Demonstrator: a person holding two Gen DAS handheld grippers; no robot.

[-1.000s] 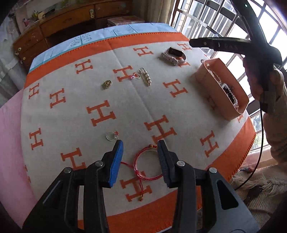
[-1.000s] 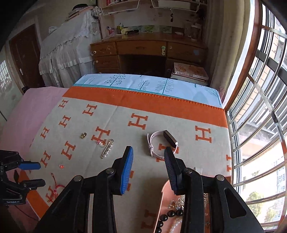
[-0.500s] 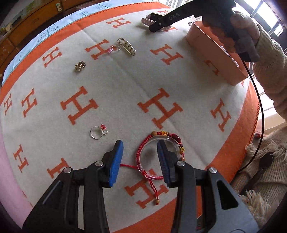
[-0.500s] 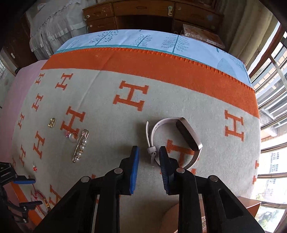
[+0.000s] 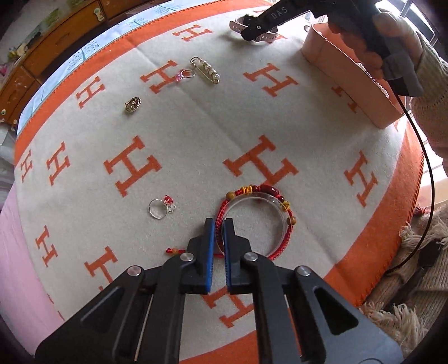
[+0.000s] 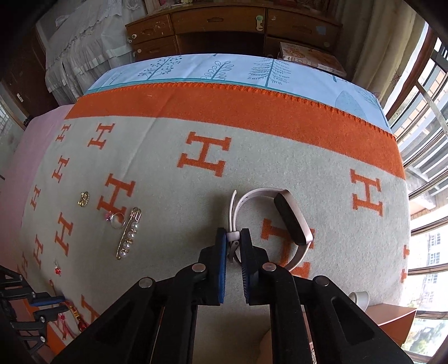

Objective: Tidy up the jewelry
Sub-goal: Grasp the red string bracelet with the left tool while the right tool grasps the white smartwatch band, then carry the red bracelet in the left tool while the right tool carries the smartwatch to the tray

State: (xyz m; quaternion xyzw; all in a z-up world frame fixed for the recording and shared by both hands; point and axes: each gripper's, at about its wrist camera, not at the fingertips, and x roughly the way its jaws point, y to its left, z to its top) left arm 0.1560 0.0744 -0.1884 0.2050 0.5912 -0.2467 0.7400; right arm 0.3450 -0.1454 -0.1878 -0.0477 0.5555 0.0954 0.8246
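Left gripper (image 5: 219, 224) first: I see its two blue pads pinched narrow on the near-left rim of the red cord bracelet (image 5: 256, 221), which lies flat on the near part of the blanket (image 5: 196, 131) with a clear bangle (image 5: 277, 204) nested inside its loop. Right gripper (image 6: 233, 233) has its pads drawn close on the buckle end of the pale pink smartwatch (image 6: 292, 221), far right on the blanket; the strap sits between them, though from this angle I can't be sure how firmly it is squeezed.

Counting what lies loose, I get two rings: one silver ring with a red stone (image 5: 161, 207) just left of the bracelet, and one ring with a pink stone (image 5: 184, 75) farther off. Beside that second ring lies one gold safety-pin brooch (image 5: 205, 70) carrying four pearls, and to its left one small gold charm (image 5: 132, 104) on its own.

One peach-coloured tray (image 5: 352, 81) stands at the right edge of the blanket; a strand of pale beads shows along its rim, the rest of its contents hidden behind the hand holding the right tool. Beyond the blanket I see one wooden desk (image 6: 232, 25) with drawers.
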